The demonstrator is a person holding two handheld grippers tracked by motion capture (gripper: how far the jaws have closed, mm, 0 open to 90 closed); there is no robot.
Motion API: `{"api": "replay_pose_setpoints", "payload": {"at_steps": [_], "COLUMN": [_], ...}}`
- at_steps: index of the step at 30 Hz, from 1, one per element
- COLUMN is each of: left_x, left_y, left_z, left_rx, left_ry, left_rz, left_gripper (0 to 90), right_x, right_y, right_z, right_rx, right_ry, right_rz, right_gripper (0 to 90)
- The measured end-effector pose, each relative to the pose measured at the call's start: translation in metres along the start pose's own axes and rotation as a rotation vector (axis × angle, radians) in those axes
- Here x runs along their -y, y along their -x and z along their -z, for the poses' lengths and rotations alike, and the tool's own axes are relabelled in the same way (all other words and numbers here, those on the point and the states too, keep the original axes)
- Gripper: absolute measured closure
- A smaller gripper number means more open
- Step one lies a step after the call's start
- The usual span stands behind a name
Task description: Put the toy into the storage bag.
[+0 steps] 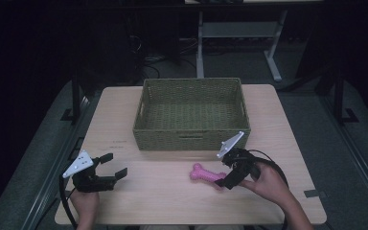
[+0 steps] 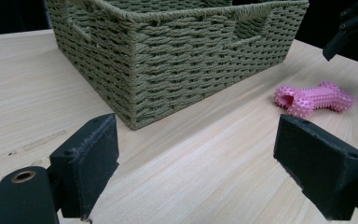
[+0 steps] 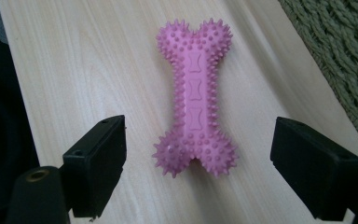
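A pink spiky bone toy (image 1: 205,174) lies flat on the wooden table (image 1: 143,201), in front of an olive woven basket (image 1: 191,113). My right gripper (image 1: 226,182) hovers at the toy's right end, jaws spread wide. In the right gripper view the bone toy (image 3: 195,98) lies lengthwise ahead of the open right gripper (image 3: 198,158), whose jaws flank the toy's near end without touching it. My left gripper (image 1: 116,166) rests open at the table's front left, nothing between its jaws. In the left gripper view the left gripper (image 2: 205,168) faces the basket (image 2: 177,56) and the toy (image 2: 313,98).
The basket stands at the table's back middle and looks empty inside. A person's hands hold both grippers from the front edge. Dark floor, cables and a white desk frame (image 1: 273,52) lie beyond the table. Bare tabletop stretches between the two grippers.
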State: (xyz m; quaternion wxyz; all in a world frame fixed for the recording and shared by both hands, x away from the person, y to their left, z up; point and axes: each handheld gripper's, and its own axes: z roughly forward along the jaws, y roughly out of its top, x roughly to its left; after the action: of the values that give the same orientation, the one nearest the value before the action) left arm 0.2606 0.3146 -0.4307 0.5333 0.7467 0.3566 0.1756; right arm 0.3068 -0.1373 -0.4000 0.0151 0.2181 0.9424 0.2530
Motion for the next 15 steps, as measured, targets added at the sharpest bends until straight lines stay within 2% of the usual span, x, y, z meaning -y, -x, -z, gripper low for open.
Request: {"api": "replay_pose_setpoints", "payload": {"at_steps": [15], "left_x": [0.000], "left_y": [0.000], "left_z": [0.001], "left_rx": [0.003], "left_ry": [0.003], "left_rz": [0.003], "left_gripper": [13.4], "right_x": [-0.009], "right_y": [0.000], "right_z": [-0.011], "right_rx": [-0.021], "right_ry": [-0.024], "right_rz": [0.011], "right_gripper": [18.0]}}
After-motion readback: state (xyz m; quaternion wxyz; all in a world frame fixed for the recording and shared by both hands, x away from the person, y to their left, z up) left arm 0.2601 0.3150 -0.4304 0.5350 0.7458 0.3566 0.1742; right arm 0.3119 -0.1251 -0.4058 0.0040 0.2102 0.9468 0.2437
